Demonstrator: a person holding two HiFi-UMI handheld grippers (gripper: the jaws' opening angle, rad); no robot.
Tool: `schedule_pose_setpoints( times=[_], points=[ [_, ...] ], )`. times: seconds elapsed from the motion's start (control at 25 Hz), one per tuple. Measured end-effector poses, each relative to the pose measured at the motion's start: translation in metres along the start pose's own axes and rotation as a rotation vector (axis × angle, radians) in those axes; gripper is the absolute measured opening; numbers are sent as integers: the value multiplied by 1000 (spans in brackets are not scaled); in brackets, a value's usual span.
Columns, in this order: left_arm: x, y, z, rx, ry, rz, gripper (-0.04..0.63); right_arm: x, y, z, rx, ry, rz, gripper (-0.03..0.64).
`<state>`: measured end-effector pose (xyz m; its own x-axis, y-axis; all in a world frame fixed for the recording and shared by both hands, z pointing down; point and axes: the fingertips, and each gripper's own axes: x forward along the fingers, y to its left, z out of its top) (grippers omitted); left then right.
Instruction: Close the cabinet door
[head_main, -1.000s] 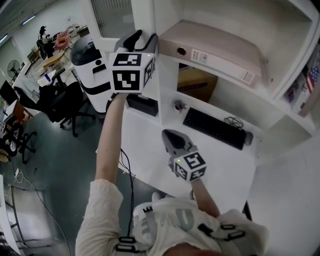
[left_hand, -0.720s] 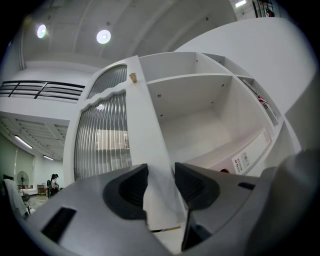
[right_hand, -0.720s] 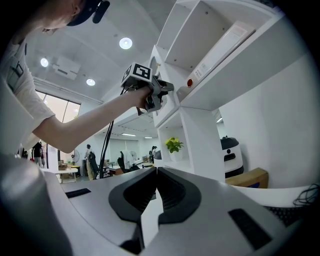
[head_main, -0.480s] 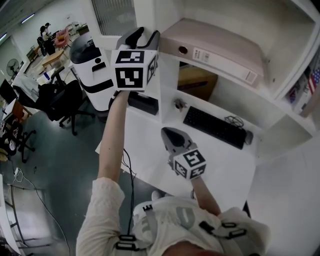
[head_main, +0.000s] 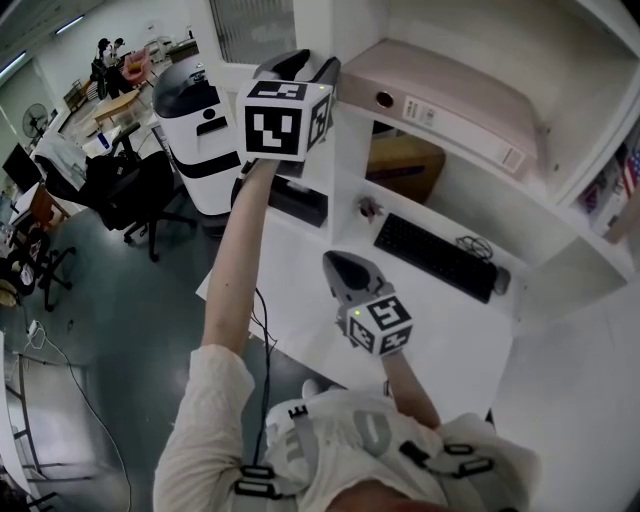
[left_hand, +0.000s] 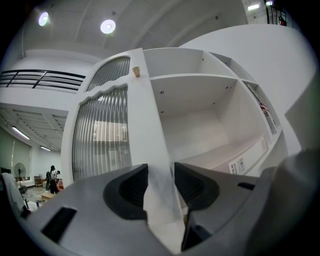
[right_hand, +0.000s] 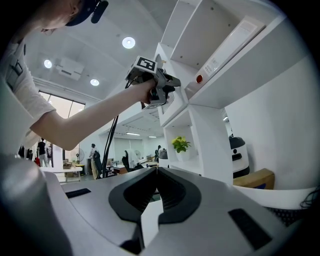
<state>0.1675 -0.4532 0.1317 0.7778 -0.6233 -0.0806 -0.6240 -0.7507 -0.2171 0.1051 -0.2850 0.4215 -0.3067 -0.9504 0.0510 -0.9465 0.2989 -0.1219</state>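
Observation:
The cabinet door (left_hand: 100, 135) has a white frame with ribbed glass and a small knob (left_hand: 136, 71) near its top. It stands open beside the open shelves (left_hand: 200, 110). My left gripper (left_hand: 160, 175) is raised at the door's free edge (left_hand: 145, 115). Its jaws have just been closing, and both pads now press on that white edge. In the head view the left gripper (head_main: 300, 62) is at the top, arm stretched up. My right gripper (head_main: 345, 272) hangs lower over the desk, shut and empty, and it points level in its own view (right_hand: 156, 172).
A pink binder (head_main: 450, 105) lies on the upper shelf. Below it are a cardboard box (head_main: 405, 165) and a black keyboard (head_main: 435, 255) on the white desk (head_main: 300, 310). A white robot (head_main: 195, 130) and an office chair (head_main: 130, 195) stand to the left.
The head view has shifted a little, so the left gripper sits slightly higher and further right in the picture. Both grippers keep their places at the door and over the desk.

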Motion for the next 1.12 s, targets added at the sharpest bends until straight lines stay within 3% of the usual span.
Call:
schedule_pose_setpoints(
  times=[0.28,0.56,0.88,1.04,1.12],
  points=[
    [-21,11,17,23,-29,17,167,3,10,1,-13,6,22,5],
    [-75,21,33,39,-126,53,166,8,6,2,-30,-2,17,5],
    [-164,37,22,80,-275,192,36,10,9,2,-93,-13,4,5],
    [-207,28,-10,112,-265,302,8,10,12,3,-111,-16,2,5],
    [-222,18,-31,92,-274,338,6,8,12,4,-117,-21,-4,5]
  ],
)
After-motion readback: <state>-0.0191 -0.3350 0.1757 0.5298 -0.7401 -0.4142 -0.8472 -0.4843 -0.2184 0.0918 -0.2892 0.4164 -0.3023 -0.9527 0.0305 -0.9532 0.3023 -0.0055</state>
